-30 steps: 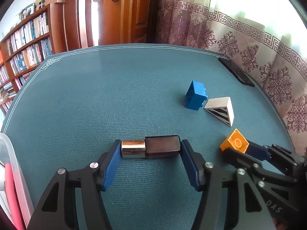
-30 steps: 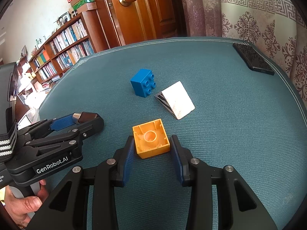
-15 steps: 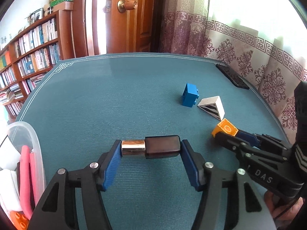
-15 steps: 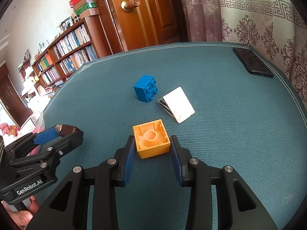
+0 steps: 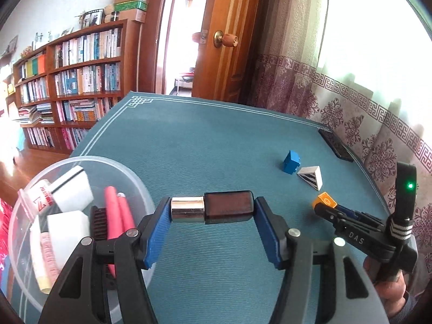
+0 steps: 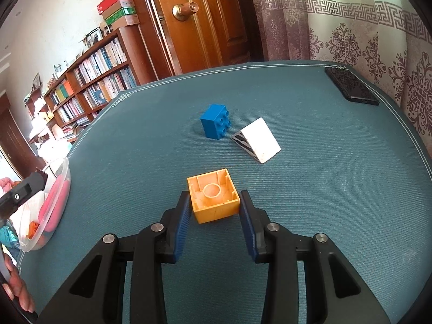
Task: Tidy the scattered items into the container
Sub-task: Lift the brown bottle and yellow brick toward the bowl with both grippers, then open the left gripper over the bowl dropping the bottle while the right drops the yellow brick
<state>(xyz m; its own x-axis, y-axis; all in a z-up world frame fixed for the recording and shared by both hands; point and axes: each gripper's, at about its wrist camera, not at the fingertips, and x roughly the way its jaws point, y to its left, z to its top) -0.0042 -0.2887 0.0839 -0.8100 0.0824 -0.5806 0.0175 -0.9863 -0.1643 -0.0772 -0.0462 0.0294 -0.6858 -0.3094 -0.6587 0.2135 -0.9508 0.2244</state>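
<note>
My left gripper [image 5: 213, 210] is shut on a brown-and-silver cylinder [image 5: 213, 207], held crosswise above the blue tablecloth just right of the clear plastic container [image 5: 140, 189]. That container holds white blocks, pink sticks and a brush. My right gripper [image 6: 214, 203] is shut on an orange toy brick [image 6: 213, 195], hollow side up; the same orange brick [image 5: 324, 199] shows in the left wrist view at the right. A blue brick [image 6: 215, 121] and a white striped wedge [image 6: 259, 140] lie on the cloth further back.
A black phone [image 6: 351, 86] lies at the table's far right edge by the curtain. The clear container [image 6: 58, 199] sits at the left table edge in the right wrist view. A bookshelf and a wooden door stand behind the table.
The left gripper has swung left with the cylinder, bringing the clear container into full view beside it. The right gripper has lifted slightly with the orange brick.
</note>
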